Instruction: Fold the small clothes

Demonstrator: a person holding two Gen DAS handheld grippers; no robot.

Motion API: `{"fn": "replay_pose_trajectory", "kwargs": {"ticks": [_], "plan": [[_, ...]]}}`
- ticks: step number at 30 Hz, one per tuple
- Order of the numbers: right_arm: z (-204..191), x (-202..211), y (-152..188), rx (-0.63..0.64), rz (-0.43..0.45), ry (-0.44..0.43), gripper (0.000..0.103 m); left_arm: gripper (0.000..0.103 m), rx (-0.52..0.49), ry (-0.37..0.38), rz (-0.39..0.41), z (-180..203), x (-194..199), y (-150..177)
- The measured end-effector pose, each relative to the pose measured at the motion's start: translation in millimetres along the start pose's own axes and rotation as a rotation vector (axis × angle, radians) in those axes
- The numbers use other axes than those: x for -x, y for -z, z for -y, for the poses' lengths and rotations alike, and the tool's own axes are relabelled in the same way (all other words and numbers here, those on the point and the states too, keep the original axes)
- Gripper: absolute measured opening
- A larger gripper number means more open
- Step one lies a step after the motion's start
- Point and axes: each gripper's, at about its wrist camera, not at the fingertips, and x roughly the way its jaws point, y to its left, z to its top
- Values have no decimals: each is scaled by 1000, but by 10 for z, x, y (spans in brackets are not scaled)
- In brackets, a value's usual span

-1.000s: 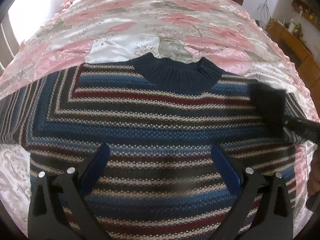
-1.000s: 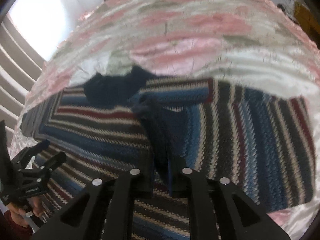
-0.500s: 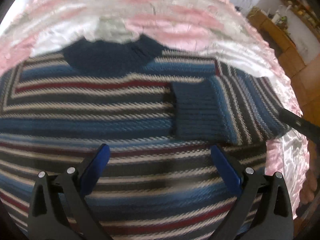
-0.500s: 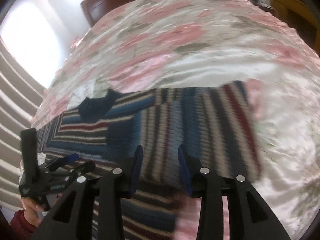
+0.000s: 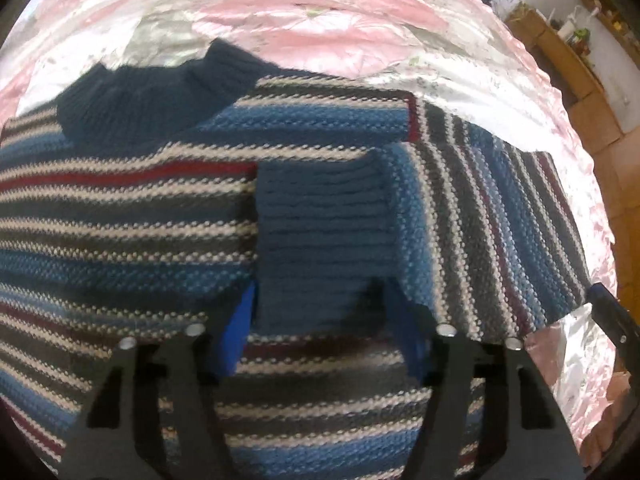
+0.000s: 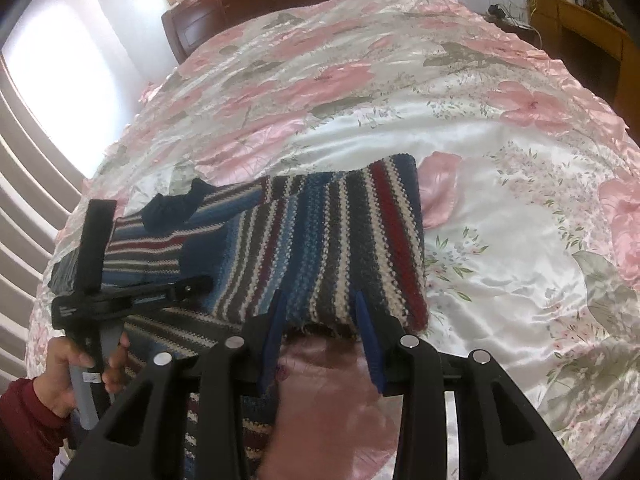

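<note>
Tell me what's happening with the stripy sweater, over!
Both tools open, left tool over cuff, right tool at fold edge. Sweater flat, one sleeve folded across. Nothing blocking.

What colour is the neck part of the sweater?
The sweater has a plain dark navy blue collar, with no stripes. It shows best in the left wrist view.

The striped sweater (image 6: 320,248) lies flat on the floral bedspread (image 6: 500,168), one sleeve folded across its body, navy collar (image 6: 176,208) at far left. The right gripper (image 6: 320,324) is at the near edge of the folded sleeve, jaws apart. At left, a hand (image 6: 76,368) holds the left gripper (image 6: 192,284) over the sweater.
</note>
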Motion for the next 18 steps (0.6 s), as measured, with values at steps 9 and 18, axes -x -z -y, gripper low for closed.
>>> {"fn": "replay_pose_trajectory", "kwargs": {"ticks": [9,18], "plan": [[102,91,13,-36,17,-3,38,16,-90,66,138,205,381,-32],[3,-3,-65,-56,-7,-47,39,15,-33,-32,276,-593,884,-161]]}}
